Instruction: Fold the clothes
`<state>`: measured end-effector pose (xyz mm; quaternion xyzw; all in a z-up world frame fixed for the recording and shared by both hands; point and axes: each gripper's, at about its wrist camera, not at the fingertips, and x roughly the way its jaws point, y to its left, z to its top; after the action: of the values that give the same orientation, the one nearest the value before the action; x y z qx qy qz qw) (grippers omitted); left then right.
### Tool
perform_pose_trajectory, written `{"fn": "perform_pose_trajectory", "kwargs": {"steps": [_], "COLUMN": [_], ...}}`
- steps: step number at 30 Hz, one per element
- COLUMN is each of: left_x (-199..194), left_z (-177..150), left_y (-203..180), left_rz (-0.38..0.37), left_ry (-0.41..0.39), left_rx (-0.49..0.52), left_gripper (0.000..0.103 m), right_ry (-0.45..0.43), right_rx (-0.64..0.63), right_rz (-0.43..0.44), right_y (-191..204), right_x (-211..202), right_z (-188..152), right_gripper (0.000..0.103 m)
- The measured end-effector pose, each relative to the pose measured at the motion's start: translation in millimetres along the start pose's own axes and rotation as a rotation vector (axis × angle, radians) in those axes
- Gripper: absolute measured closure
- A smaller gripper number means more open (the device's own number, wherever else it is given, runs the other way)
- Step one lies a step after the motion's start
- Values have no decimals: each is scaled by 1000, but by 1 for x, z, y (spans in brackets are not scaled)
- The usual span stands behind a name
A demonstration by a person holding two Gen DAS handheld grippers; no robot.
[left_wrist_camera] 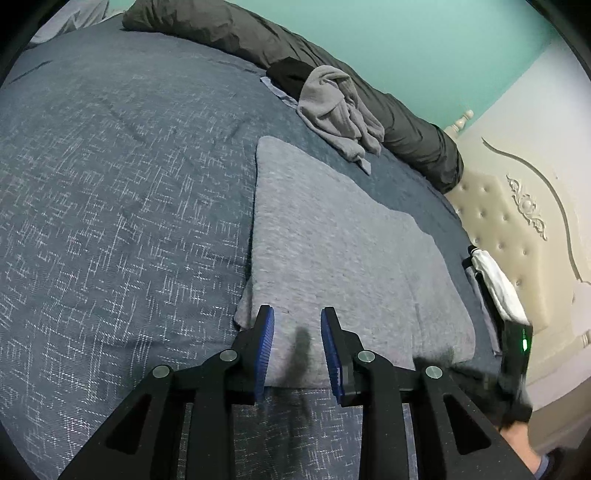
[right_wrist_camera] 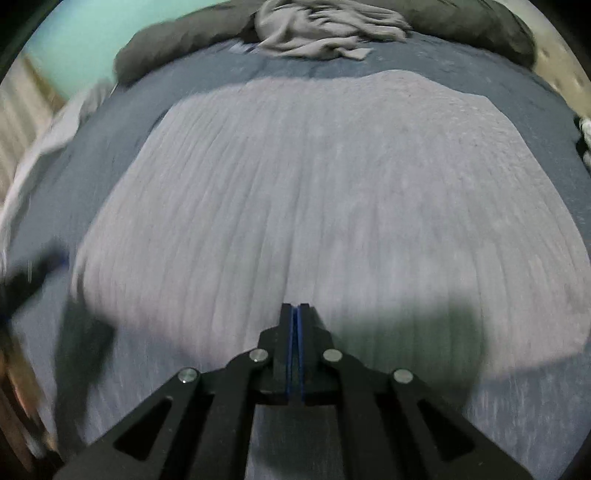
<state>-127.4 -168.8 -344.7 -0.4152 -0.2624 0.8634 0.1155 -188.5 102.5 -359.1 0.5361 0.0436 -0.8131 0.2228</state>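
A light grey garment (left_wrist_camera: 332,251) lies flat and folded on the dark blue patterned bedspread (left_wrist_camera: 110,192). My left gripper (left_wrist_camera: 297,314) hovers over its near corner, jaws apart with nothing between the blue pads. In the right wrist view the same grey garment (right_wrist_camera: 332,192) fills the middle, blurred by motion. My right gripper (right_wrist_camera: 294,307) is above its near edge, its pads pressed together and empty. A crumpled grey garment (left_wrist_camera: 338,110) lies farther back on the bed, and shows in the right wrist view as crumpled grey cloth (right_wrist_camera: 325,29).
A dark rolled duvet (left_wrist_camera: 295,48) runs along the far side of the bed. A cream tufted headboard (left_wrist_camera: 498,221) stands at the right, against a green wall (left_wrist_camera: 424,44). The other hand-held gripper (left_wrist_camera: 517,350), with white cloth, shows at the right edge.
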Motion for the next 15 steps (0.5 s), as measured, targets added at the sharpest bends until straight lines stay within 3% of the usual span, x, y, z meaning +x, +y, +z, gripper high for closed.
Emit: {"fn": "perform_pose_trajectory", "kwargs": {"steps": [7, 11, 15], "left_x": [-5, -7, -8], "left_z": [-3, -2, 0], "left_y": [4, 9, 13], "left_rz": [-2, -8, -22], "left_ry": [-8, -13, -1], "left_rx": [-24, -45, -59], "left_gripper": [64, 62, 53], "right_ry": [26, -44, -46], "right_rx": [6, 47, 53], "right_rz": [20, 33, 23], "right_y": [-4, -3, -1], "right_x": [-10, -16, -1], "right_z": [-12, 18, 47], "right_gripper": [103, 103, 102]}}
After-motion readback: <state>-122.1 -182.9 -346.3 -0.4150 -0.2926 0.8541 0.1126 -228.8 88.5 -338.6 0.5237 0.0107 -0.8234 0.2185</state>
